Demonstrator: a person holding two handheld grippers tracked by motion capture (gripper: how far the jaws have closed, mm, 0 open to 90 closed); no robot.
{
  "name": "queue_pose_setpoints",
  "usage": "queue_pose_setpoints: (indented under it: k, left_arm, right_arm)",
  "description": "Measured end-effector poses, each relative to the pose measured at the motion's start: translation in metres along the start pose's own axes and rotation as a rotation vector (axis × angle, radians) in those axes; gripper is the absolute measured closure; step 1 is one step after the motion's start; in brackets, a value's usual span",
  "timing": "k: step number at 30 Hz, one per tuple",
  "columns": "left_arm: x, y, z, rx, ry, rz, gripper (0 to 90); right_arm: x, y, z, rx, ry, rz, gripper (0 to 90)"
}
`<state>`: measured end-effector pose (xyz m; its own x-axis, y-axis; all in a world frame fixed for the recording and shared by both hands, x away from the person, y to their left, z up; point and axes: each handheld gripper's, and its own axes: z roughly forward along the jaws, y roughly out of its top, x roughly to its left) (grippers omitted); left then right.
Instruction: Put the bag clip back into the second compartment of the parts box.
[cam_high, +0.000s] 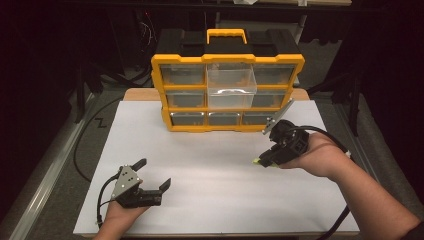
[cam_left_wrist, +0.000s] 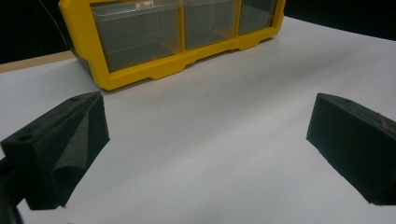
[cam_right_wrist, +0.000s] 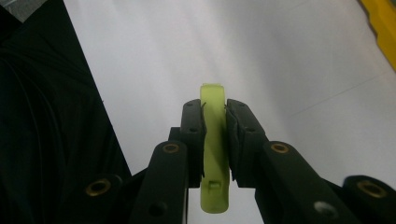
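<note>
A yellow-framed plastic organiser cabinet with clear drawers and a black carry-handle top (cam_high: 228, 92) stands upright at the far middle of the white tabletop (cam_high: 210, 170); its centre drawer in the upper rows juts forward of the others. The right hand-held gripper (cam_high: 263, 160), held in the person's right hand (cam_high: 320, 157) near the right side of the tabletop and in front of the cabinet's lower right corner, has its black jaws pressed onto a small, flat lime-green plastic piece (cam_right_wrist: 214, 154), which sits edge-on between the pads and pokes out past their tips above the white surface. The left hand-held gripper (cam_high: 152, 174) rests low at the near left of the tabletop, well apart from the cabinet, its two black jaws spread wide with only bare white surface between them; in the left gripper view the cabinet's bottom row of drawers lies ahead.
</note>
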<state>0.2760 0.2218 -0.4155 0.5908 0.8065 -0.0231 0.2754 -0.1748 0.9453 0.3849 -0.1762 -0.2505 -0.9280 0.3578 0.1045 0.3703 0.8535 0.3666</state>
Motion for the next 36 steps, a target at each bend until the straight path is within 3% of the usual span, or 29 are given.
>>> queue_pose_setpoints:
  k: [36]
  left_arm:
    - [-0.001, 0.001, -0.002, -0.016, -0.021, 0.003, 0.5]
  right_arm:
    - [0.006, 0.053, -0.071, -0.003, -0.041, -0.051, 78.9]
